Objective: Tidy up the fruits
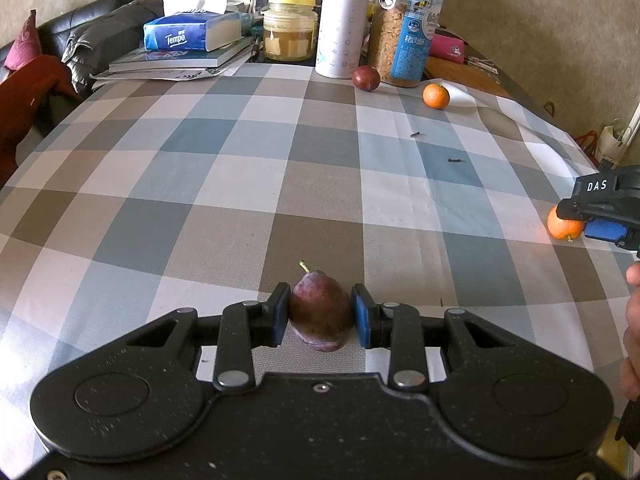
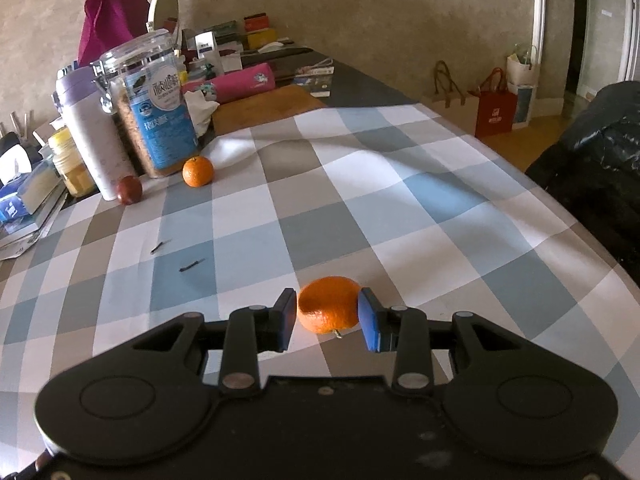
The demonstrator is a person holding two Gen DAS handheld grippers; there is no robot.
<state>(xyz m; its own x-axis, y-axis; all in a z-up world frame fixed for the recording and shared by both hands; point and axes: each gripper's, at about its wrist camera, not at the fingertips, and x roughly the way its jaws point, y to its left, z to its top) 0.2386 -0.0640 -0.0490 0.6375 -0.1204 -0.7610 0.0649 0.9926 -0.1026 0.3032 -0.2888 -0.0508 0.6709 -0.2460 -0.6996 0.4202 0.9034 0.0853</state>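
Observation:
A dark purple plum [image 1: 320, 314] with a short stem sits clamped between the blue pads of my left gripper [image 1: 322, 304], low over the checked tablecloth [image 1: 224, 168]. In the right wrist view a tangerine [image 2: 329, 309] lies on the cloth between the pads of my right gripper [image 2: 328, 314]; the pads stand close on either side without visibly squeezing it. The left wrist view shows that gripper [image 1: 588, 220] over the same tangerine [image 1: 562, 226] at the right edge. A second tangerine [image 2: 198, 171] and a red plum [image 2: 129, 190] rest at the far side by the jars.
A tall clear jar [image 2: 154, 112], a white bottle [image 2: 96, 136], a yellow-lidded jar [image 1: 290, 28], a tissue pack [image 1: 192, 32] and books crowd the table's far edge. Two small dark sticks [image 2: 192, 266] lie on the cloth. A hand [image 1: 632, 320] shows at the right.

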